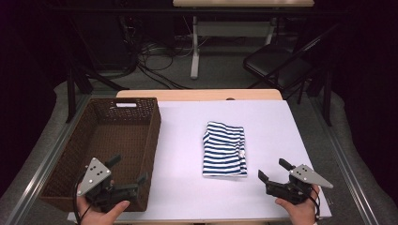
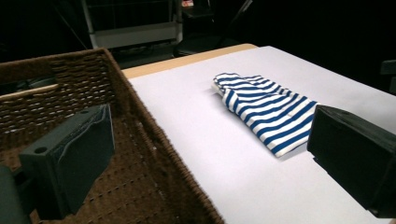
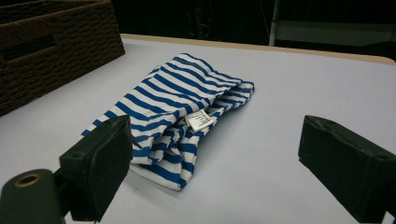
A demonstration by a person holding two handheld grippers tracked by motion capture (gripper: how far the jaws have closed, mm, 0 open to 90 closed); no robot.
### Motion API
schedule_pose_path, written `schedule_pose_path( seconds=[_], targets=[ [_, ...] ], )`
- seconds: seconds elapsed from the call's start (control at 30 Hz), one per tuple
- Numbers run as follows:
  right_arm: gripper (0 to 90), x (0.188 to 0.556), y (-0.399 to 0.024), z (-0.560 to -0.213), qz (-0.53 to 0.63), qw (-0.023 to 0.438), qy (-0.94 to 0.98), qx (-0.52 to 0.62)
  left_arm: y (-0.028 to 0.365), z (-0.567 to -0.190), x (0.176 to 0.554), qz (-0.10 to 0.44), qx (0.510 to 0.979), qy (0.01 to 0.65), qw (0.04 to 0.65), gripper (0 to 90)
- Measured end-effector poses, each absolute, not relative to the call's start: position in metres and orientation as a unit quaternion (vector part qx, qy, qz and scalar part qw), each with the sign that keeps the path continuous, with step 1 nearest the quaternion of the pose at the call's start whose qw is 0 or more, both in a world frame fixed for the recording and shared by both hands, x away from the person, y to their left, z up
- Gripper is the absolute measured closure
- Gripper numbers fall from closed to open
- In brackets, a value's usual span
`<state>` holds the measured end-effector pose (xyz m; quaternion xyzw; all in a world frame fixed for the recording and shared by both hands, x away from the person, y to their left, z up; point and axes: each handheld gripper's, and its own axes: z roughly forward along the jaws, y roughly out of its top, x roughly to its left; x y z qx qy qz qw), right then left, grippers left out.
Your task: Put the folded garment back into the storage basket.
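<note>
Lying beyond hand-held gripper (image 1: 271,170): striped cloth (image 1: 224,149)

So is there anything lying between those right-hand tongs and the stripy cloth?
Nothing visible. The right tongs are open, and bare white table runs from them to the folded striped cloth. The brown basket sits off to the cloth's other side, out of that path.

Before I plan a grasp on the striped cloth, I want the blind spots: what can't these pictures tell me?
- Blue-and-white striped folded garment: its underside, hidden against the white table in all views.
- Small white label: print too small, right gripper view.
- Brown woven wicker basket: near floor corner hidden by the left claw, high view.
</note>
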<state>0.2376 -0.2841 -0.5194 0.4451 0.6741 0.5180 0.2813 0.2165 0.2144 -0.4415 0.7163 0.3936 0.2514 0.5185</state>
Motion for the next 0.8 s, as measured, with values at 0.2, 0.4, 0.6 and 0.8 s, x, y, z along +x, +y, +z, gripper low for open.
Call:
schedule_pose_path(
  seconds=[0.2, 0.4, 0.6, 0.8],
  targets=[
    [9.8, 0.237, -0.283, -0.519, 0.519, 0.280, 0.674, 0.445, 0.198, -0.440, 0.221, 0.233, 0.727, 0.385, 0.518, 0.7],
    [10.0, 0.237, -0.283, -0.519, 0.518, 0.281, 0.674, 0.445, 0.180, -0.436, 0.227, 0.221, 0.738, 0.373, 0.518, 0.7],
    [10.3, 0.237, -0.283, -0.520, 0.517, 0.280, 0.674, 0.446, 0.163, -0.433, 0.234, 0.214, 0.746, 0.360, 0.518, 0.7],
    [10.6, 0.238, -0.283, -0.520, 0.517, 0.282, 0.674, 0.446, 0.142, -0.427, 0.244, 0.208, 0.759, 0.340, 0.515, 0.7]
  ],
)
